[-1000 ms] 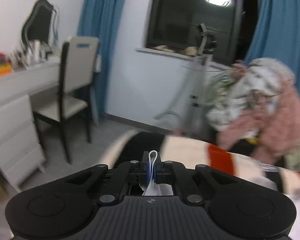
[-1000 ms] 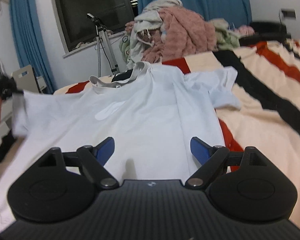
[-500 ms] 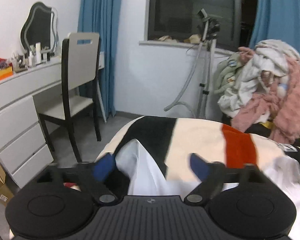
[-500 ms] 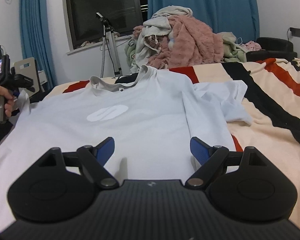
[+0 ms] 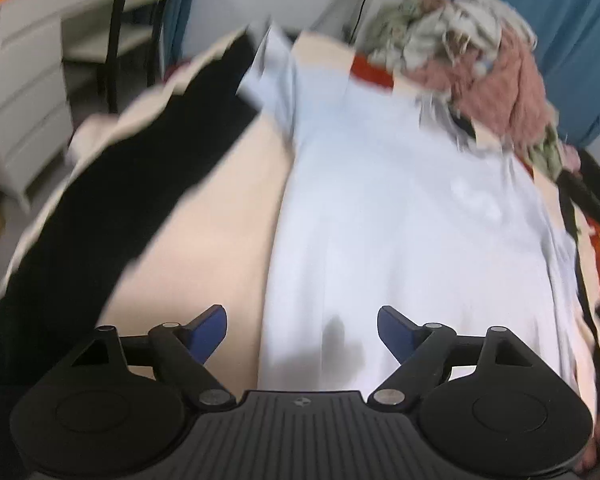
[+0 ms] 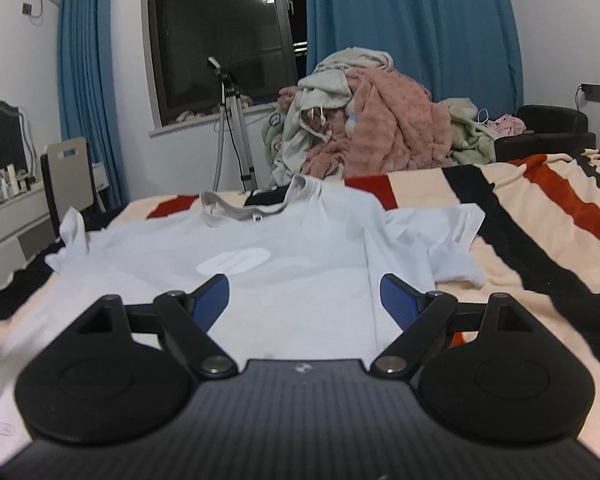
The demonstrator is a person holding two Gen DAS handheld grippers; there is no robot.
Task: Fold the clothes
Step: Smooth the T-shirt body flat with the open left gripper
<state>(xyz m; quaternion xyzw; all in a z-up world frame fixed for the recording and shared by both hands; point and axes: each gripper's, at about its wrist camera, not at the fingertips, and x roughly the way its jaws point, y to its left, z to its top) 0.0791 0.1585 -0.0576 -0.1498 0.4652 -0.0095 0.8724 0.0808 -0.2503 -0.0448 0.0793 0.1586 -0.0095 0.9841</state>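
A pale blue-white T-shirt (image 6: 300, 256) with a grey collar lies spread flat on the striped bed cover (image 6: 540, 240). In the left wrist view, which is motion-blurred, the same T-shirt (image 5: 400, 208) fills the middle, its left sleeve (image 5: 272, 68) pointing up and away. My left gripper (image 5: 300, 330) is open over the shirt's left edge near the hem, holding nothing. My right gripper (image 6: 302, 294) is open above the lower part of the shirt, also holding nothing. The shirt's right sleeve (image 6: 440, 236) lies crumpled on the cover.
A heap of clothes (image 6: 372, 128), pink and grey, sits past the far end of the bed. A tripod (image 6: 232, 120) stands under the dark window. A chair (image 6: 68, 176) and white dresser (image 6: 8, 220) stand at the left; the bed edge drops off there.
My left gripper let go of the shirt's left sleeve, opened, and swung down to look over the shirt's left side. The sleeve now rests on the bed. My right gripper stays open.
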